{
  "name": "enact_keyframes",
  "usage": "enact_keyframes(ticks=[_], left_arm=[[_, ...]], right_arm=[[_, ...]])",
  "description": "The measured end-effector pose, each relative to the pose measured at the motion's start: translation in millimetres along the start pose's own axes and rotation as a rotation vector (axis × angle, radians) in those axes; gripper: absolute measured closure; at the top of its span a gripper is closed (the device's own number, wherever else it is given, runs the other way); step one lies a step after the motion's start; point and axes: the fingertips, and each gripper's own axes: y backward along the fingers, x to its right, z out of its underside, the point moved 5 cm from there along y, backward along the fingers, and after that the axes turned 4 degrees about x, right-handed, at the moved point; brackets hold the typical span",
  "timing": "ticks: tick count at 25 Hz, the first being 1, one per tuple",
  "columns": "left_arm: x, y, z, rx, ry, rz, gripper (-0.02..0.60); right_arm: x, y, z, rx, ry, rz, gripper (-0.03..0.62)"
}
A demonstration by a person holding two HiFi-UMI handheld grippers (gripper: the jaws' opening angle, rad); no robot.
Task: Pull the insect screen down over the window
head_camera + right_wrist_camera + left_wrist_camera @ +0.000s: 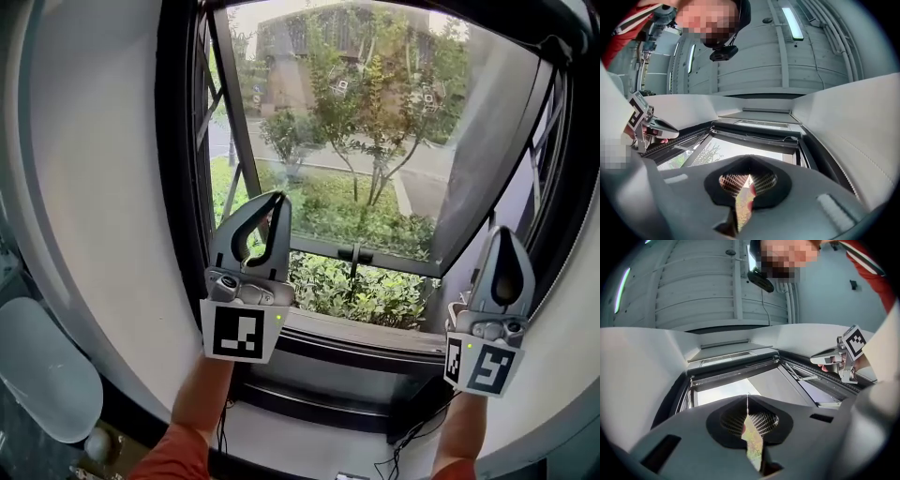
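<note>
The window (337,131) has a black frame, and trees and shrubs show through its glass. At its top edge runs a dark bar (757,132) with a thin cord along it, seen also in the left gripper view as the bar (733,375); no screen mesh covers the opening. My left gripper (277,199) points up in front of the lower left of the window, jaws shut and empty (748,397). Held up by the right side of the frame, my right gripper (501,232) is also shut with nothing in it (750,176). Neither touches the bar.
A glass sash (487,150) stands swung outward at the right. The sill (366,333) runs below both grippers, with cables (403,441) hanging under it. A white rounded object (42,370) sits at the lower left. Curved white walls flank the window.
</note>
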Motion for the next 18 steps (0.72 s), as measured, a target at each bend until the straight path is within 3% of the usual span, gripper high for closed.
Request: enact_keyframes(ticks=[11, 18], left_arm=[[-11.7, -46.9, -14.2, 0.010, -0.128, 0.021, 0.575], [-24.3, -83.0, -29.9, 0.039, -0.229, 0.030, 0.575]], right_arm=[[22.5, -44.7, -1.0, 0.010, 0.152, -0.044, 0.585], [28.5, -92.2, -14.7, 0.013, 0.311, -0.096, 0.585]])
